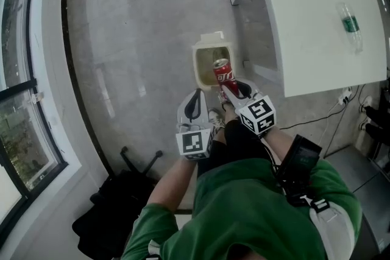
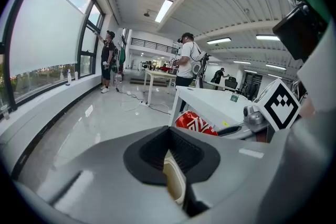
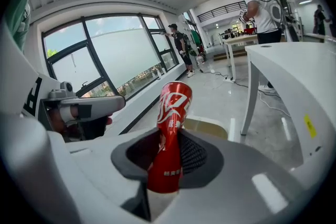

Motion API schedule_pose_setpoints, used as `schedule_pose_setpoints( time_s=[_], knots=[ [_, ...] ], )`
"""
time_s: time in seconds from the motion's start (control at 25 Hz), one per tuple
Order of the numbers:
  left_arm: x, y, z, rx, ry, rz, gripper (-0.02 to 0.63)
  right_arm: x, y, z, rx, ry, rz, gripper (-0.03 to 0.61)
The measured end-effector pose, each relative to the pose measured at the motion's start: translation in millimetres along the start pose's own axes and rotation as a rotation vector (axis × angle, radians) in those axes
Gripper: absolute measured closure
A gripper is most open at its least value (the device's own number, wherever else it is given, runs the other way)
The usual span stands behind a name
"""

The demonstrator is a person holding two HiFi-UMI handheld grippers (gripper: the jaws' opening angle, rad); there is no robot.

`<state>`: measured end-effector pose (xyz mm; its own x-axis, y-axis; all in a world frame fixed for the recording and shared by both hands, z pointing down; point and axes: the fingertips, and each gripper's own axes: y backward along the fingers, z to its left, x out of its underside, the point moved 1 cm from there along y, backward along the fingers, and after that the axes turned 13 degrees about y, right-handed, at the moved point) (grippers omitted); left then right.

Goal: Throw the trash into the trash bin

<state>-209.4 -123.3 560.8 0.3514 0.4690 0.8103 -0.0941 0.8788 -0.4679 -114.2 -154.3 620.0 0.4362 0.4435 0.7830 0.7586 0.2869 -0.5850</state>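
Right gripper [image 3: 169, 162] was clamped partway shut on a crushed red can [image 3: 171, 123], which stood over the open cream trash bin [image 1: 209, 41] on the floor. White table [image 1: 317, 21] just right. Left gripper [image 1: 194, 106] close on the left, jaws parted a slit, empty.

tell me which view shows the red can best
Right gripper view: the red can stands large and centred, clamped in the right gripper. Head view shows it small above the trash bin; left gripper view catches only a red part.
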Motion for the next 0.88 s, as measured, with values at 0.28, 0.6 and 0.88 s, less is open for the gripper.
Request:
schedule_pose_setpoints(
  time_s=[0.28,0.6,0.88],
  knots=[
    [35,-32,18,-0.038,0.030,0.062,0.607,37,-39,-20,-0.015,-0.014,0.065,0.471],
    [83,-55,42,-0.090,0.038,0.122,0.607,85,-82,-35,-0.042,-0.009,0.146,0.471],
    [119,-77,62,-0.132,0.070,0.160,0.607,133,-122,-47,-0.069,-0.018,0.221,0.471]
  ],
)
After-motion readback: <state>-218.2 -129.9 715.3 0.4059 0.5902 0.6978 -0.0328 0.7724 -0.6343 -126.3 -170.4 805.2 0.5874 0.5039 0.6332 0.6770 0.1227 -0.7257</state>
